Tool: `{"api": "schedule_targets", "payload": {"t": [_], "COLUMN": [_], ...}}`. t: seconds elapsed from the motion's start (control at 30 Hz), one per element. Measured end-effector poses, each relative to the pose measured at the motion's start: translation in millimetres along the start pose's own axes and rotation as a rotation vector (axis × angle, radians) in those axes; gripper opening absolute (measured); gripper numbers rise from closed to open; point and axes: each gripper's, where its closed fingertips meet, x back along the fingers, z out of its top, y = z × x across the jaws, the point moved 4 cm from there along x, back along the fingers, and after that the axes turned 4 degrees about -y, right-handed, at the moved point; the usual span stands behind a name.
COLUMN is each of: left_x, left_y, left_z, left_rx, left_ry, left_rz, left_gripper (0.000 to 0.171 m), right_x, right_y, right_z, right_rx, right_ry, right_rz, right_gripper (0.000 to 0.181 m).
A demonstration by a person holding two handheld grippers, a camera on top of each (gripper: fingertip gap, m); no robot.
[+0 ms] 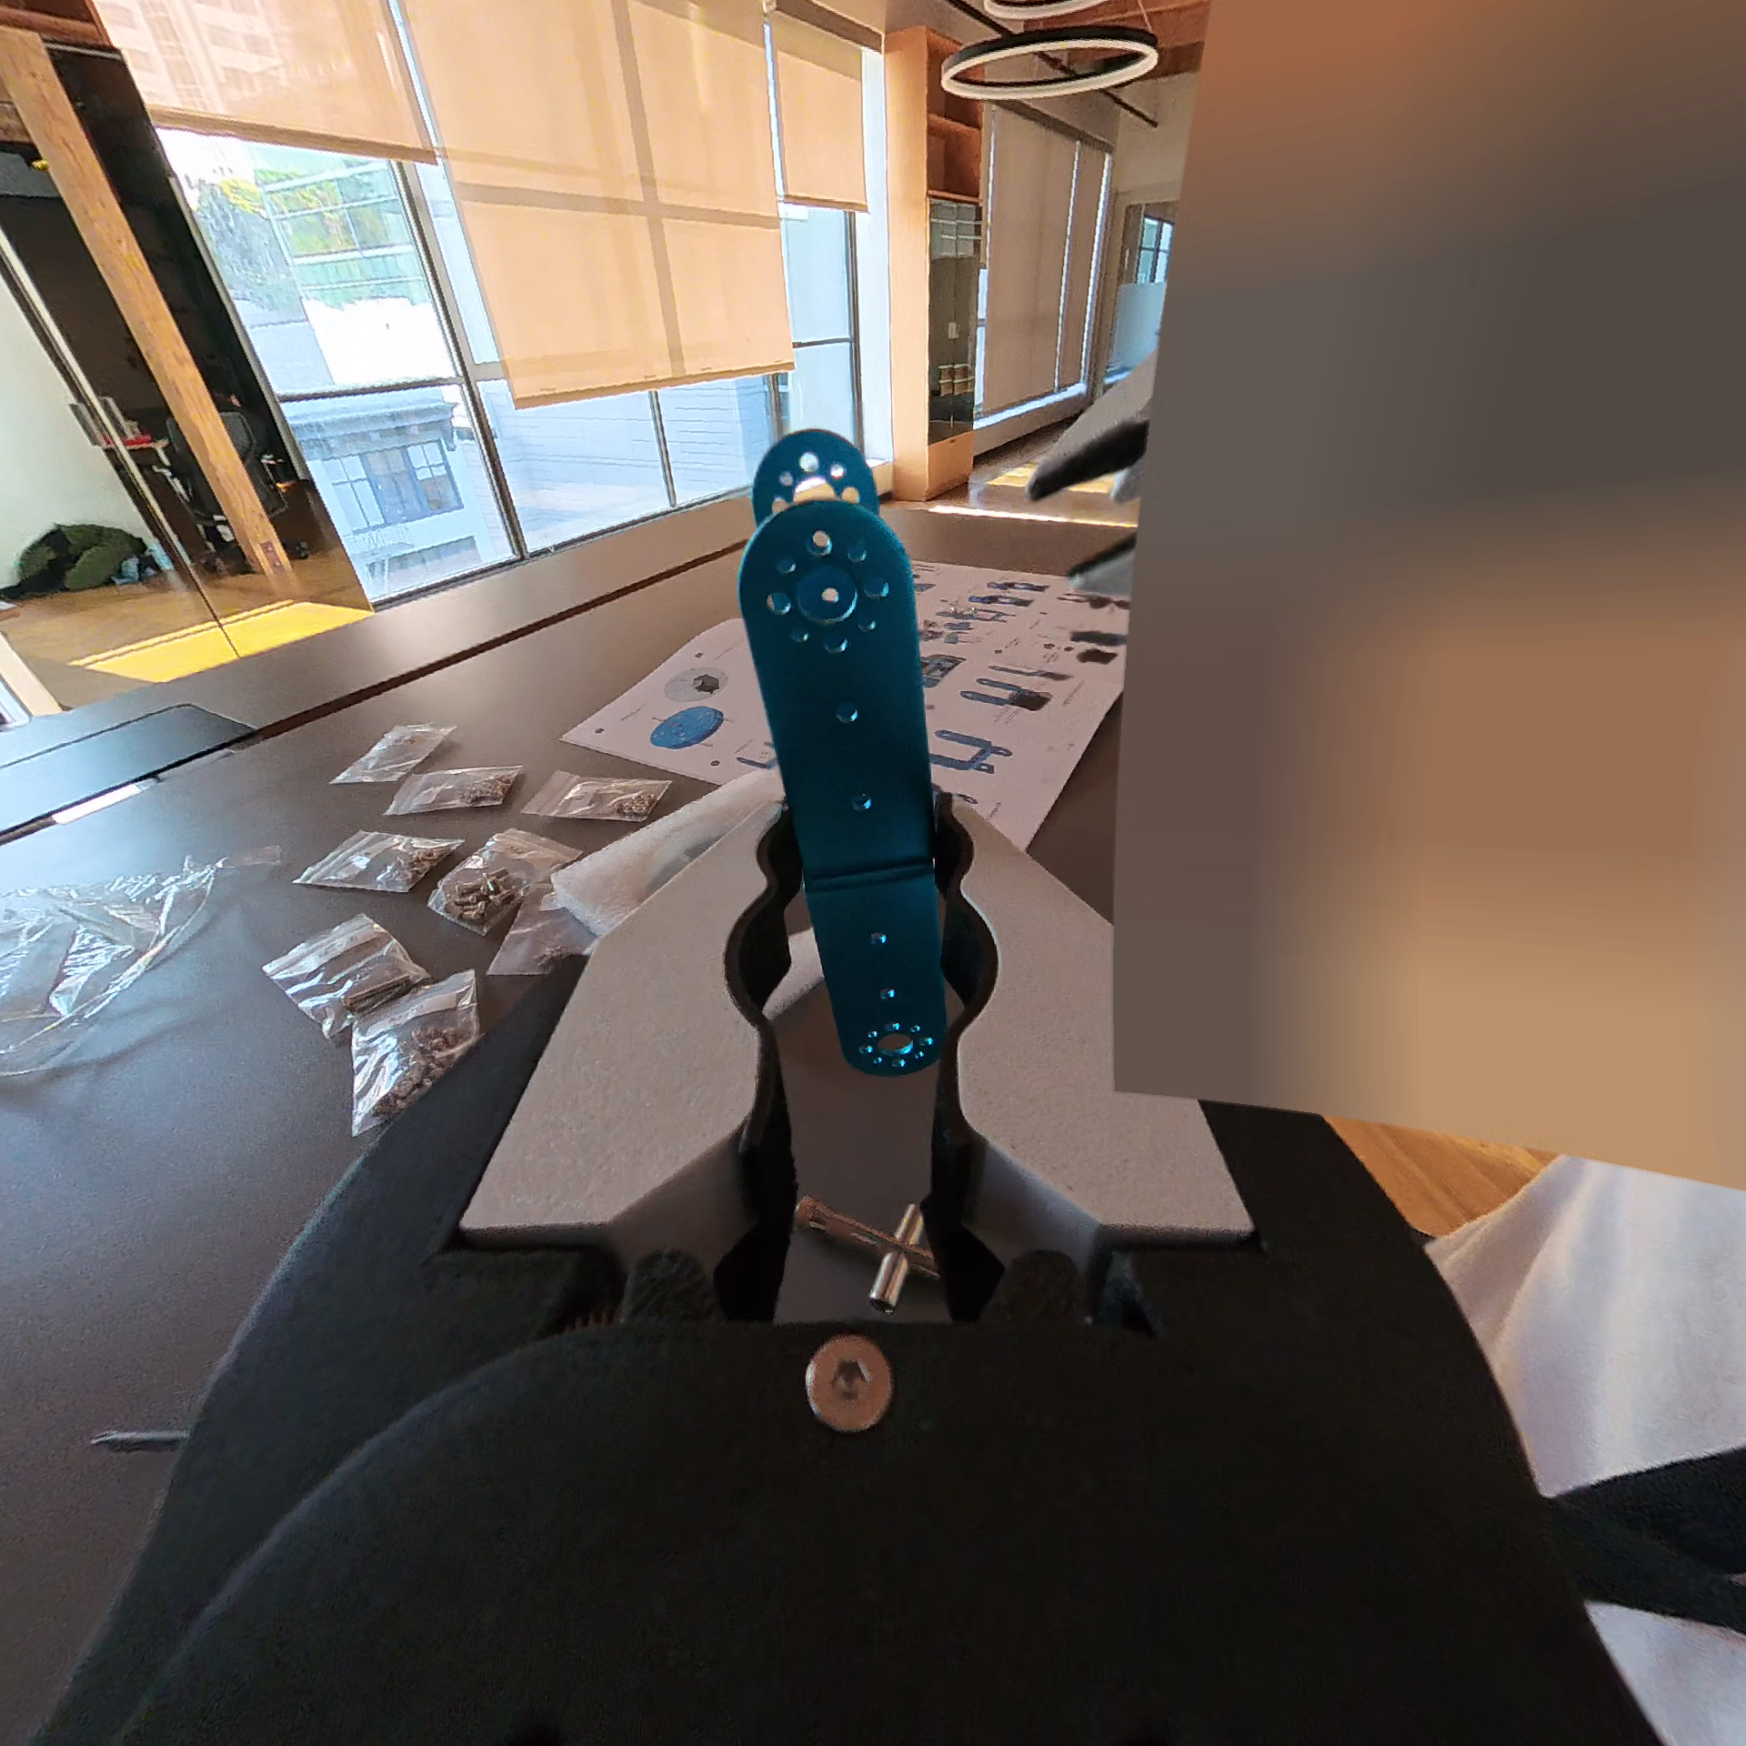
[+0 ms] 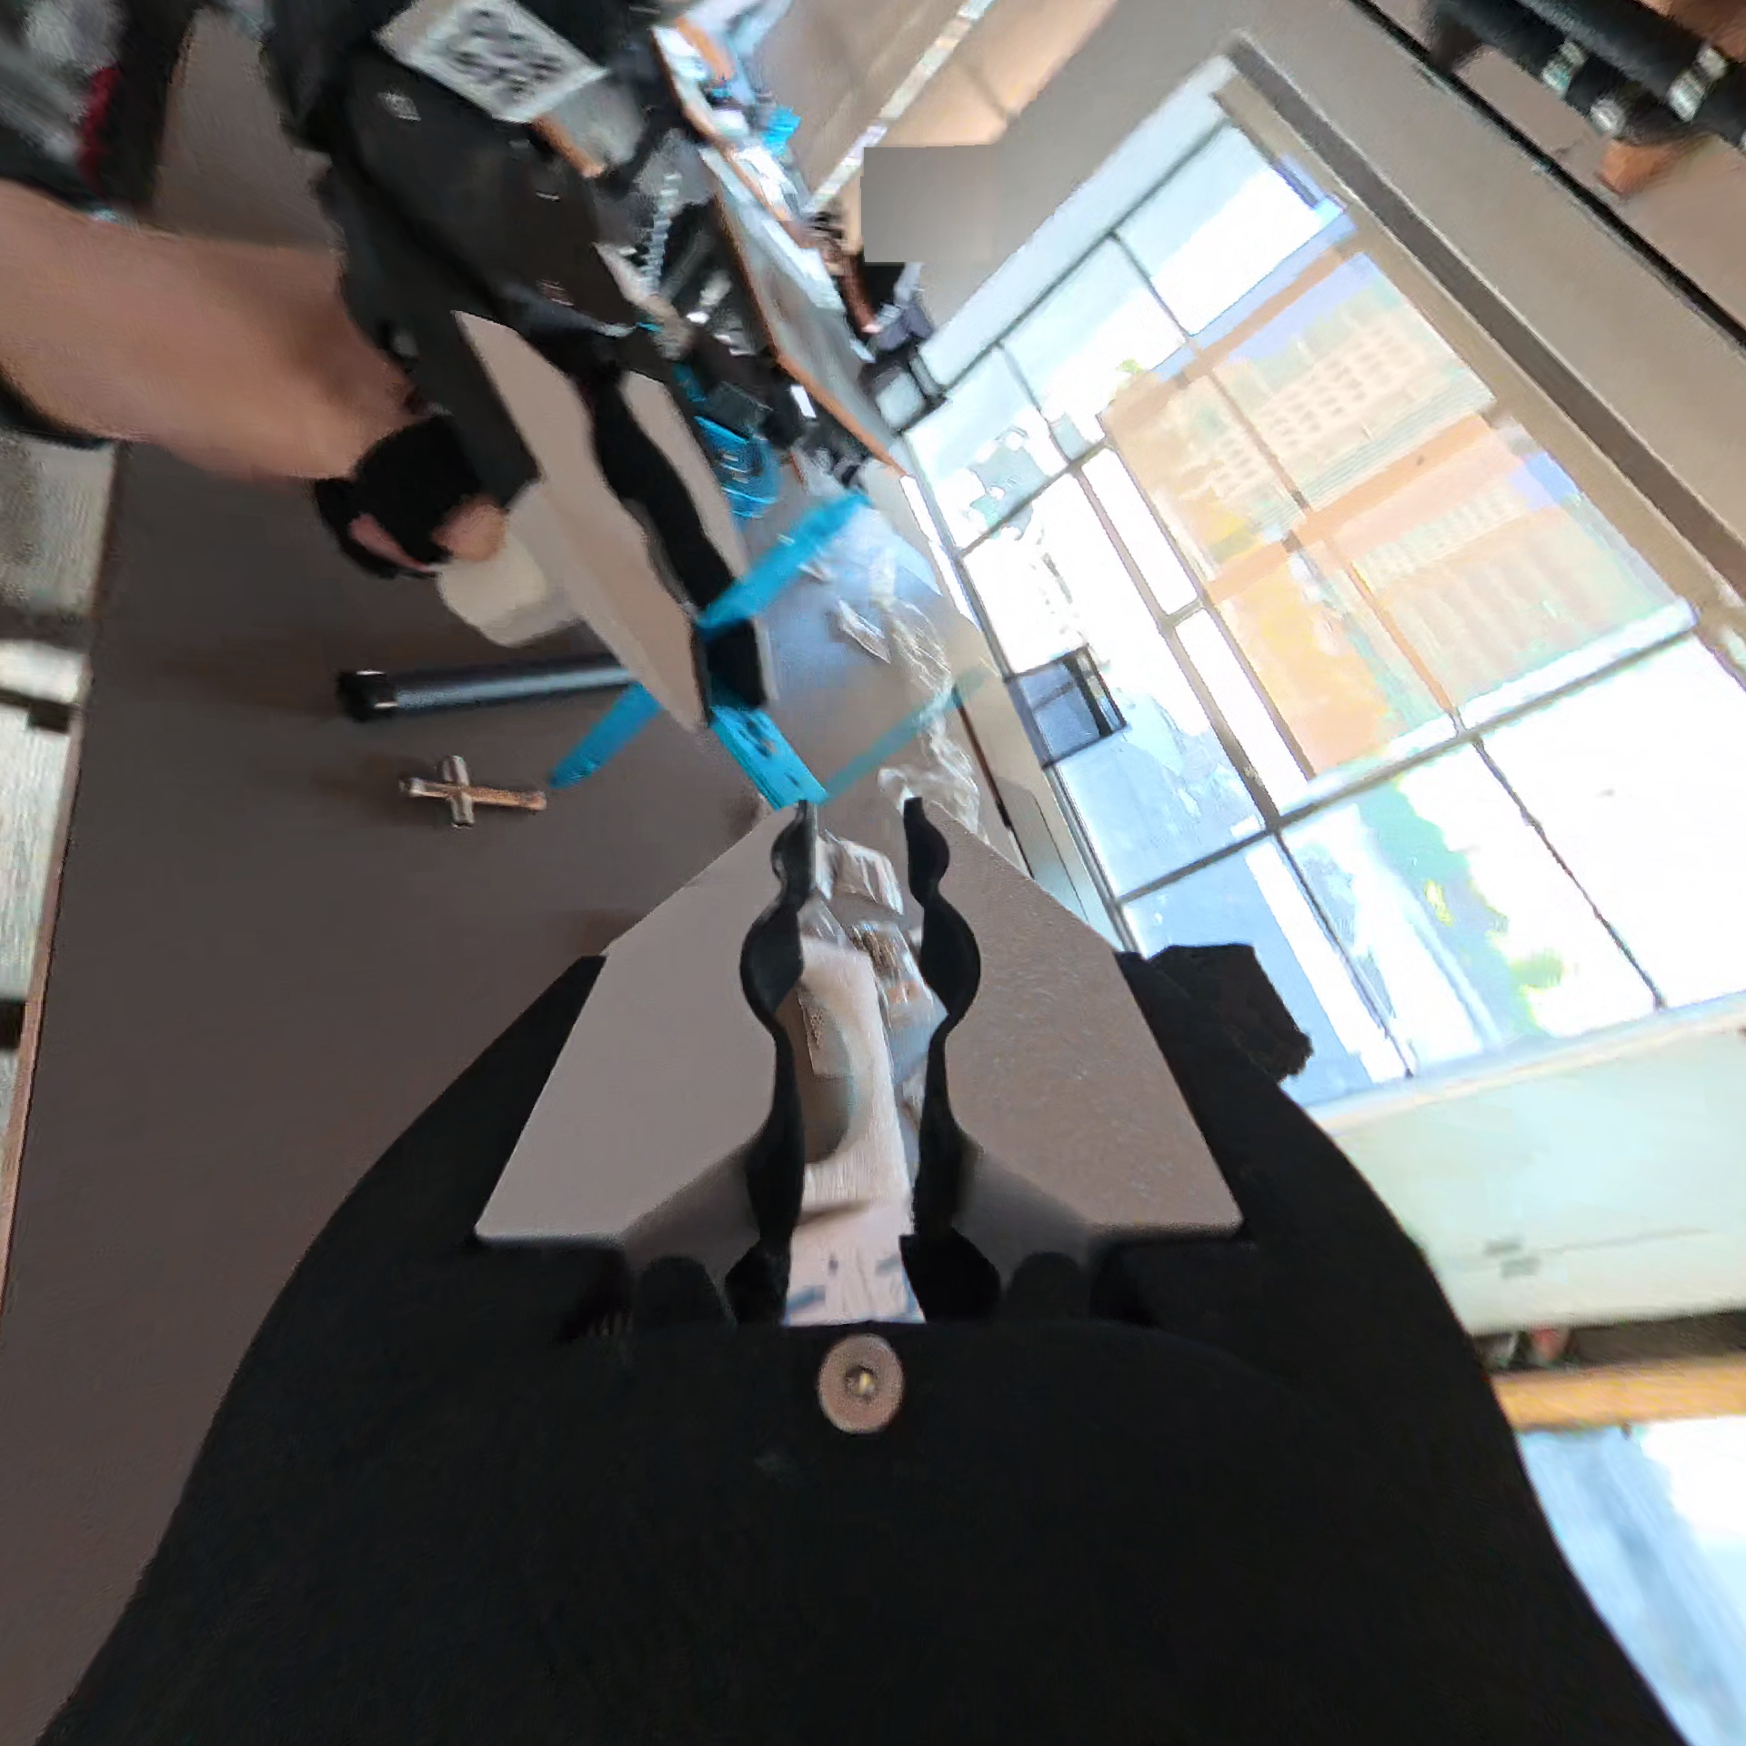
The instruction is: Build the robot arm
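Observation:
My left gripper [image 1: 864, 820] is shut on a blue metal bracket [image 1: 831, 680] with many round holes. It grips the bracket at its bend and holds it upright above the dark table [image 1: 236, 1181]. In the right wrist view the left gripper [image 2: 718, 661] comes in from the upper left, held by a gloved hand [image 2: 406, 491], with the blue bracket [image 2: 761, 746] in its jaws. My right gripper [image 2: 858, 813] is open and empty. Its tips are just below the bracket's lower end, very close to it.
Several small clear bags of screws [image 1: 416, 954], crumpled clear plastic [image 1: 94, 935], white foam [image 1: 642, 860] and a printed sheet [image 1: 1020, 699] lie on the table. A metal cross wrench [image 2: 468, 792] and a dark tube [image 2: 482, 685] lie near the hand. Large windows stand beyond the table.

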Motion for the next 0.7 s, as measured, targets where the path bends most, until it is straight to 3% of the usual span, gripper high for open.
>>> {"api": "schedule_targets", "payload": {"t": [0.1,0.2,0.27,0.33,0.43,0.53,0.7], "left_x": [3,0,-12,-33,-76,-132,-220], "left_y": [3,6,11,20,43,69,117], "left_z": [7,22,32,40,48,52,67], "left_rx": [0.042,0.136,0.179,0.185,0.114,0.005,-0.064], "left_ry": [-0.001,0.023,0.033,0.038,0.019,-0.014,-0.043], "left_rz": [-0.075,-0.204,-0.271,-0.3,-0.28,-0.223,-0.211], "left_gripper": [0.027,0.027,0.027,0.027,0.027,0.026,0.026], "right_x": [56,152,220,280,351,384,385], "right_y": [32,42,38,40,66,90,105], "right_z": [-70,-171,-232,-277,-336,-392,-441], "right_rx": [-0.203,-0.45,-0.611,-0.739,-0.745,-0.682,-0.769], "right_ry": [-0.178,-0.408,-0.52,-0.539,-0.512,-0.513,-0.5], "right_rz": [-0.211,-0.35,-0.35,-0.331,-0.385,-0.308,0.088], "right_gripper": [0.019,0.03,0.044,0.046,0.045,0.046,0.047]}}
